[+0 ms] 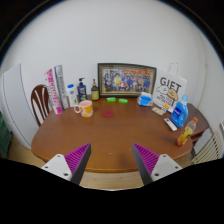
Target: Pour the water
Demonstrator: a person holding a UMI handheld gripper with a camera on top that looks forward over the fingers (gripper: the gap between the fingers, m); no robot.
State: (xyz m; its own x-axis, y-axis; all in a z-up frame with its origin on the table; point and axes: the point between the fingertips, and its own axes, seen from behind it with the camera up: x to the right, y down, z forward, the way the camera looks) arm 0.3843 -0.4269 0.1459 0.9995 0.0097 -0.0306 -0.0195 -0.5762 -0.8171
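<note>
— What are the fingers doing?
— The gripper (109, 160) is spread wide, holding nothing.
— And the cups?
— The pink mug (85, 108) and blue cup (146, 99) stand well beyond them on the wooden table (105, 132).

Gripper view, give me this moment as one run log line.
task: pour water | gripper: open, empty, short of table | pink mug: on table, beyond fingers | contact: none

the gripper (109, 160) shows 2 pale grey fingers, each bearing a ridged magenta pad (76, 157).
</note>
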